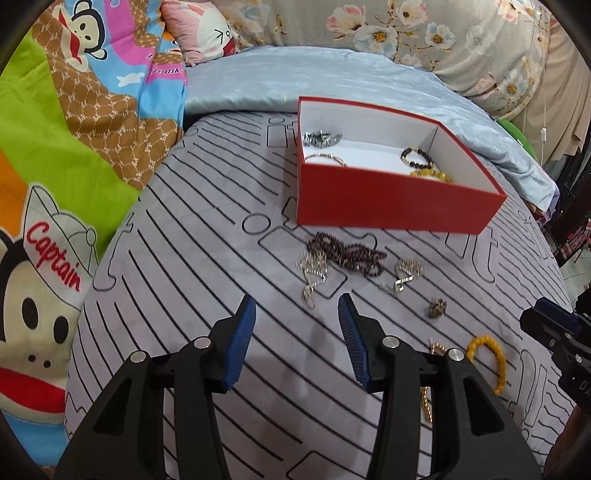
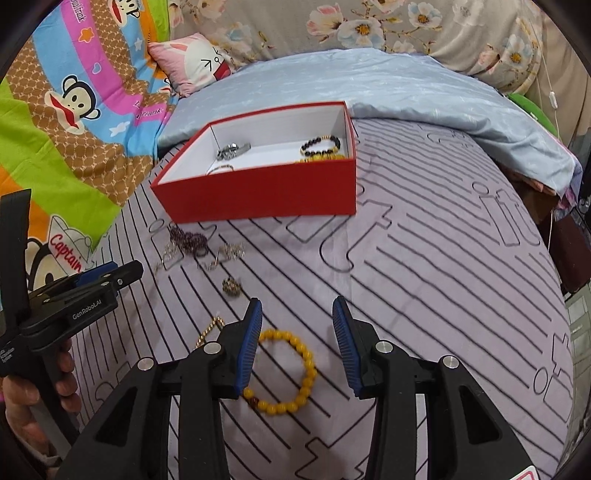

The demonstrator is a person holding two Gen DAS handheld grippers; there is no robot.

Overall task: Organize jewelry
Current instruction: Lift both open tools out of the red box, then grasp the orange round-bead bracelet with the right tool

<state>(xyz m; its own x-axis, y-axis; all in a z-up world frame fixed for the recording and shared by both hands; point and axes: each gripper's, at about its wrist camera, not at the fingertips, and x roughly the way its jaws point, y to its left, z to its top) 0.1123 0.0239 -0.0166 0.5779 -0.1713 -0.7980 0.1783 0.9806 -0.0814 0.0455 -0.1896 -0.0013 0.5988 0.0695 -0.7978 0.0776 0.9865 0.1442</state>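
A red box point(image 1: 388, 201) point(image 2: 266, 192) with a white inside stands on the striped bed sheet and holds a watch point(image 1: 320, 139), a thin bangle point(image 1: 328, 158), a dark bead bracelet point(image 1: 416, 156) and a yellow bead bracelet. In front of it lie a dark bead strand point(image 1: 347, 254), silver chains point(image 1: 312, 273), a silver piece point(image 1: 406, 273) and a small ring-like item point(image 1: 437, 307). My left gripper point(image 1: 297, 308) is open and empty, just short of the chains. My right gripper point(image 2: 297, 308) is open, hovering over a yellow bead bracelet point(image 2: 295, 369) point(image 1: 491, 360). A gold chain point(image 2: 208, 330) lies beside it.
A colourful cartoon quilt point(image 1: 74, 147) lies to the left. A pale blue blanket point(image 1: 332, 77) and floral pillows point(image 1: 406, 29) lie behind the box. The bed's edge drops off at the right point(image 2: 565, 280).
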